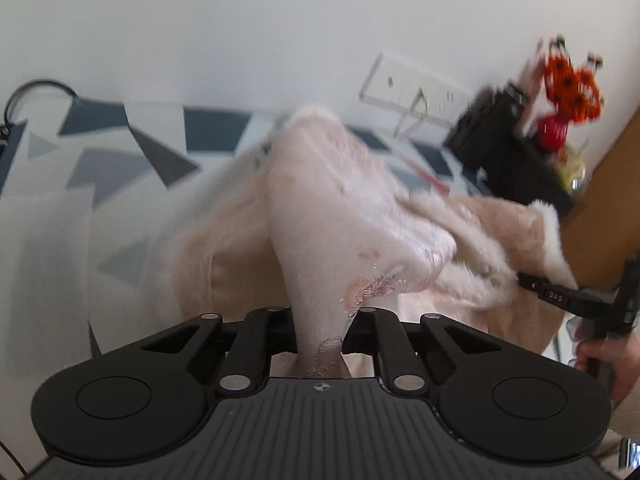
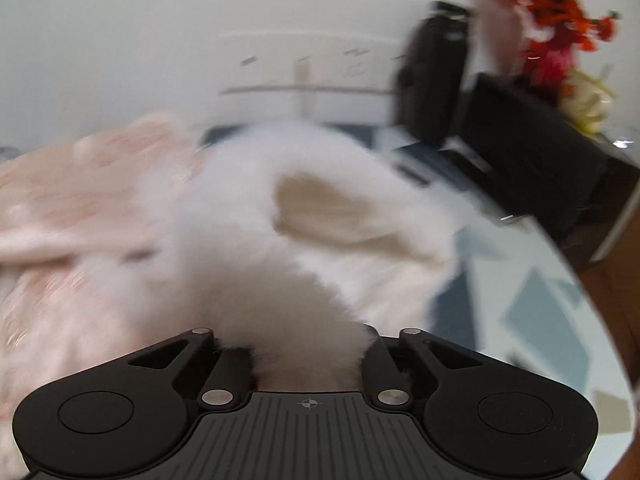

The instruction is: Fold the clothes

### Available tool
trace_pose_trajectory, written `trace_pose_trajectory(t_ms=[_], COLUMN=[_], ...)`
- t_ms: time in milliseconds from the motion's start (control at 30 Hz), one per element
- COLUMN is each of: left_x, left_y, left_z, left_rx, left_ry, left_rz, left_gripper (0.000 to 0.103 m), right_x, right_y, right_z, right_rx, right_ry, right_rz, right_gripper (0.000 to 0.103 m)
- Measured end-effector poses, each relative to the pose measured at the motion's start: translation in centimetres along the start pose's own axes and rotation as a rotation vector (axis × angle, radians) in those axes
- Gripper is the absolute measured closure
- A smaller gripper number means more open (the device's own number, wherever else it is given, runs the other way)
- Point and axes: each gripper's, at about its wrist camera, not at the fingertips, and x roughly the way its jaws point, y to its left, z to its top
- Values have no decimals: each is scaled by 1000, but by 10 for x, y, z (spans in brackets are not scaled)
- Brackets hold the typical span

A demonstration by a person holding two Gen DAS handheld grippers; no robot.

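Both your tongs clamp the garment (image 1: 344, 208): left tongs (image 1: 320, 344) on a pink fold, right tongs (image 2: 308, 360) on white fur trim. Garment runs fwd from both, draped over counter (image 1: 120, 152), neither hand nearer.

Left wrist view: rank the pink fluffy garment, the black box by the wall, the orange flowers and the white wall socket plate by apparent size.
1. pink fluffy garment, though nearness to the camera inflates it
2. black box
3. white wall socket plate and orange flowers look too alike to rank; blur adds doubt.
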Motion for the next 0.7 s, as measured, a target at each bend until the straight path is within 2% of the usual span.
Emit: trace_pose_trajectory(t_ms=[67, 133, 200, 300, 467, 700], left_x=[-8, -15, -14, -9, -2, -1], left_y=[2, 4, 12, 27, 51, 57], left_z=[11, 21, 22, 15, -13, -27], left_rx=[-11, -26, -48, -105, -166, -183], left_ry=[-43, -81, -84, -59, -4, 15], left_rz=[11, 25, 50, 69, 70, 45], left_gripper=[90, 90, 90, 90, 89, 89], right_x=[4, 7, 6, -5, -36, -44], right_y=[-13, -26, -28, -23, 10, 56], right_z=[11, 23, 25, 16, -6, -17], right_rx=[37, 75, 101, 110, 6, -85], right_ry=[-9, -19, -22, -35, -76, -15], right_rz=[-12, -25, -24, -3, 47, 133], right_gripper=[97, 91, 69, 53, 42, 32])
